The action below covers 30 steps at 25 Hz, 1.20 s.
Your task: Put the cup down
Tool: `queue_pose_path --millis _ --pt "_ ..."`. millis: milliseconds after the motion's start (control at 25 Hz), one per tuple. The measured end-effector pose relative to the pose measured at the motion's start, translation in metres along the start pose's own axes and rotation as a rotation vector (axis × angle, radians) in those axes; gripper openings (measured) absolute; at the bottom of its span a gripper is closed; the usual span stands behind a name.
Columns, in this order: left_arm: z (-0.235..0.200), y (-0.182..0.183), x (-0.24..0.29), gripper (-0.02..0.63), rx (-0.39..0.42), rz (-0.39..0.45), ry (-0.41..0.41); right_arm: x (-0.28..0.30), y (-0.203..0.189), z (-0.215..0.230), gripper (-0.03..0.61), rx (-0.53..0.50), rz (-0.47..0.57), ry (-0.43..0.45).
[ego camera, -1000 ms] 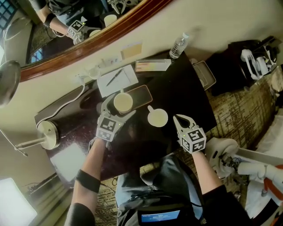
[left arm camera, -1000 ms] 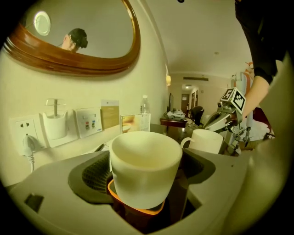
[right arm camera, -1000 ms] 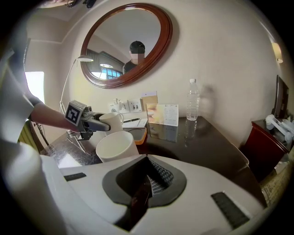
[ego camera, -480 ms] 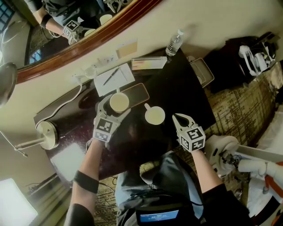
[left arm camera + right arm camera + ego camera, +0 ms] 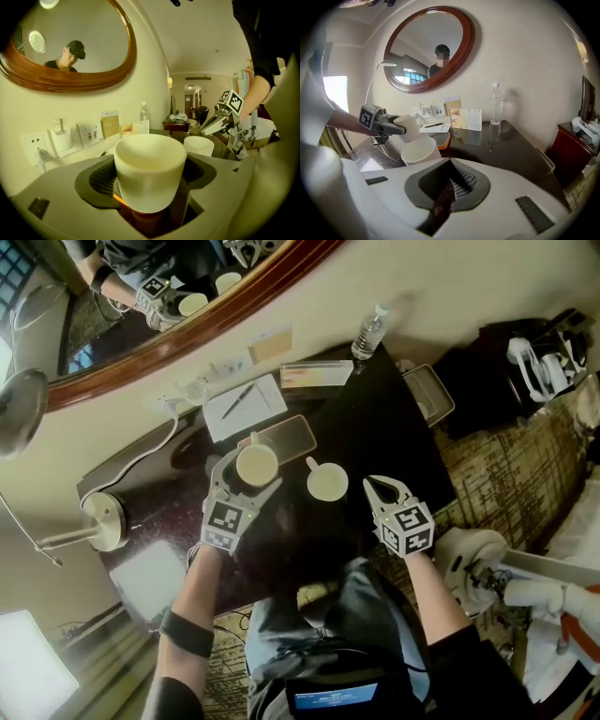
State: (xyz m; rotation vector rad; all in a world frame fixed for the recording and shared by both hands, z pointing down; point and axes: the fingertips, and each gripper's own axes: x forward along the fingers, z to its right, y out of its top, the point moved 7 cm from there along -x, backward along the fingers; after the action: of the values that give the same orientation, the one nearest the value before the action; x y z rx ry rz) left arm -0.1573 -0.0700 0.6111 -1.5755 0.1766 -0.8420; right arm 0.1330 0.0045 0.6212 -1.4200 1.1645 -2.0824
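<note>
A cream cup (image 5: 257,465) sits between the jaws of my left gripper (image 5: 251,474), whose jaws have just been closing on it. Its pads press the cup's sides (image 5: 150,161). In the right gripper view the cup (image 5: 407,127) hangs clear above the dark desk (image 5: 375,437), beside an orange-rimmed tray (image 5: 298,435). A second cream cup with a handle (image 5: 327,483) stands on the desk between the two grippers. My right gripper (image 5: 373,486) rests shut and empty just right of that cup (image 5: 419,150).
At the back of the desk lie a notepad with a pen (image 5: 242,406), a card stand (image 5: 315,377) and a water bottle (image 5: 372,332). A lamp base (image 5: 103,521) stands at the left, a small tray (image 5: 428,395) at the right edge. A mirror hangs on the wall.
My left gripper has drawn in on the cup and risen a little with it. The right gripper and the second cup have kept still.
</note>
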Motion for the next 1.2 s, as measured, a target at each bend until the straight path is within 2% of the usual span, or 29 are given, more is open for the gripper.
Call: queue_pose_path --millis 160,480,760,1000,1120,1200 --pt "0.017 0.005 -0.010 0.411 -0.079 -0.011 0.049 0.000 0.004 0.001 0.017 -0.005 0.005 0.016" --pt "0.045 -0.008 -0.020 0.411 -0.157 -0.009 0.118 0.006 0.007 0.007 0.017 -0.025 0.003 0.062" --pt "0.071 -0.028 -0.019 0.412 -0.152 -0.023 0.154 0.010 0.006 0.011 0.017 -0.048 -0.005 0.097" --pt "0.084 -0.037 -0.021 0.411 -0.195 -0.039 0.205 0.011 0.002 0.017 0.017 -0.052 -0.012 0.117" --pt "0.091 -0.053 -0.020 0.413 -0.151 -0.043 0.181 0.009 -0.003 0.019 0.017 -0.051 -0.018 0.119" --pt "0.093 -0.056 -0.021 0.413 -0.159 -0.036 0.185 0.009 -0.004 0.021 0.017 -0.051 -0.018 0.119"
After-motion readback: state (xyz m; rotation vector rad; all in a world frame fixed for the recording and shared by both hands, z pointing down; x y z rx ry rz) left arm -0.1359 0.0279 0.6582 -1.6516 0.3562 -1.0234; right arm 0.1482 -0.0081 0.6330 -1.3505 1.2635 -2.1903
